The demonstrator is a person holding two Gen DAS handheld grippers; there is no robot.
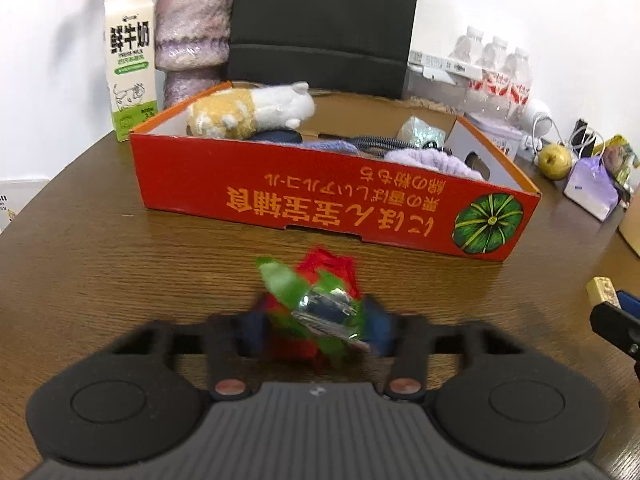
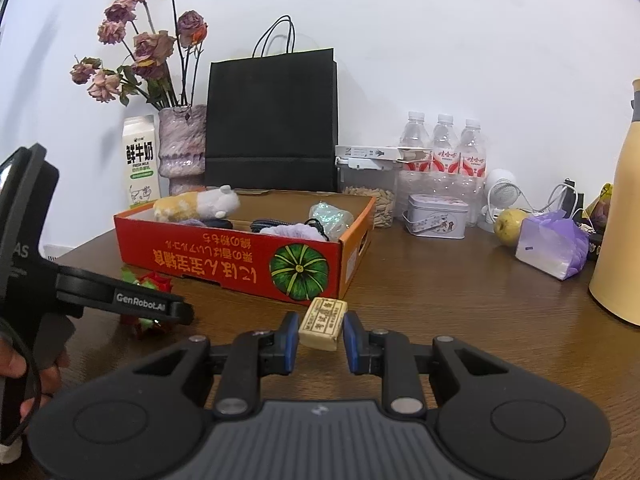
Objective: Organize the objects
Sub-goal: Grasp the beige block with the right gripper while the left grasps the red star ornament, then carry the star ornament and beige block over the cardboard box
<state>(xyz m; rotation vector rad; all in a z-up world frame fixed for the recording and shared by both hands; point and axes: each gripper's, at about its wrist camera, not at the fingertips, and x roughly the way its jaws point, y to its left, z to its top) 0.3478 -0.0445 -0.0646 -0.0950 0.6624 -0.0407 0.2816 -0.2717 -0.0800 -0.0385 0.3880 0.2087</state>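
A crinkled red and green foil ornament (image 1: 328, 268) lies on the brown table just in front of the red cardboard box (image 1: 320, 196). My left gripper (image 1: 318, 322) is shut on it, its blurred blue pads pressing both sides. In the right wrist view that gripper (image 2: 160, 312) comes in from the left, held by a person's hand (image 2: 16, 364). My right gripper (image 2: 320, 344) is shut on a cream block printed with characters (image 2: 322, 322), near the box's front right corner (image 2: 308, 272). The box holds a plush toy (image 1: 252, 110), purple cloth (image 1: 424, 160) and other small items.
Behind the box stand a milk carton (image 1: 130, 64), a vase of dried roses (image 2: 182, 144) and a black paper bag (image 2: 272, 120). To the right are water bottles (image 2: 444, 148), a tin (image 2: 436, 216), a pear (image 2: 510, 222), a purple packet (image 2: 552, 248) and a tall yellow bottle (image 2: 624, 220).
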